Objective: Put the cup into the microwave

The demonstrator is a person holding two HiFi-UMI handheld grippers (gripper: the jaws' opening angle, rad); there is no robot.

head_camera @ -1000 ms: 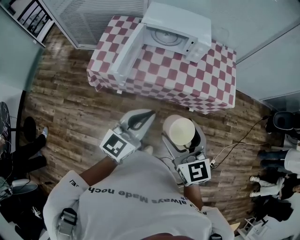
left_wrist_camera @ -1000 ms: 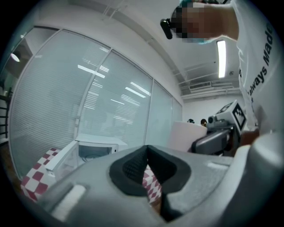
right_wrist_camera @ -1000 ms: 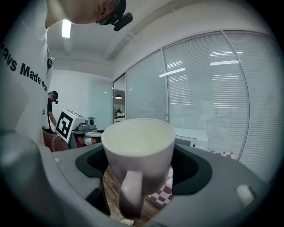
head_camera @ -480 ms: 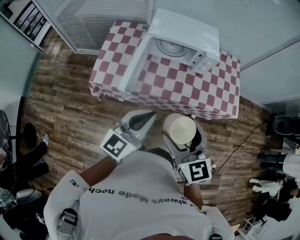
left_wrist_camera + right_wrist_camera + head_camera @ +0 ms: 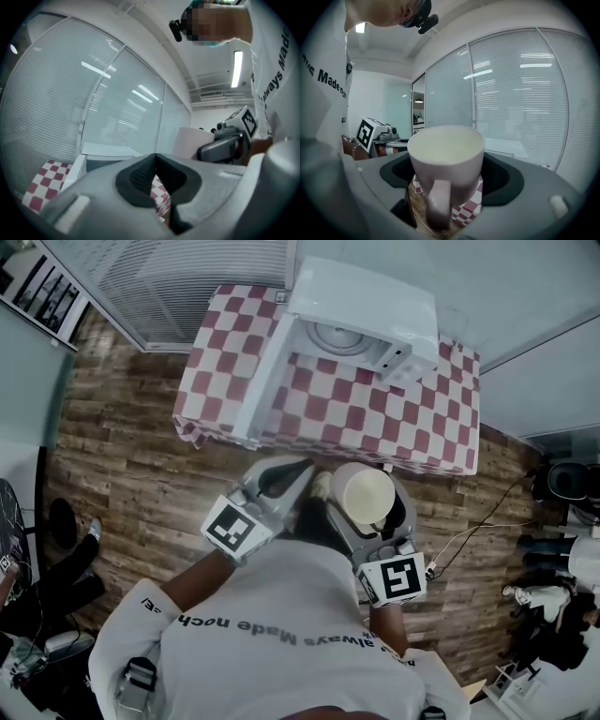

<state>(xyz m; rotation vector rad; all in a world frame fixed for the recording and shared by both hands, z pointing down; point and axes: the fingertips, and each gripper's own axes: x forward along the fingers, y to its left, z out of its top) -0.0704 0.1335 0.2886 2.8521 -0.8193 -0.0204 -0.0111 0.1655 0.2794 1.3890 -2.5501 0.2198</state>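
A cream cup (image 5: 363, 495) sits upright between the jaws of my right gripper (image 5: 364, 486), which is shut on it in front of the table's near edge. In the right gripper view the cup (image 5: 446, 154) is clamped at both sides, handle towards the camera, by the right gripper (image 5: 449, 171). The white microwave (image 5: 361, 306) stands at the back of the checked table (image 5: 375, 418), its door (image 5: 267, 371) swung open to the left and the glass plate (image 5: 339, 336) showing. My left gripper (image 5: 302, 465) is beside the cup, shut and holding nothing. In its own view the left gripper (image 5: 155, 157) faces the microwave (image 5: 105, 152).
Glass walls with blinds (image 5: 178, 277) run behind the table. A cable (image 5: 469, 531) lies on the wooden floor at the right. People's legs show at the left edge (image 5: 56, 568) and the right edge (image 5: 553, 596). A dark stool (image 5: 567, 479) stands far right.
Both grippers and the cup have come closer to the table's near edge. The cup stays clamped in the right gripper and the left stays shut.
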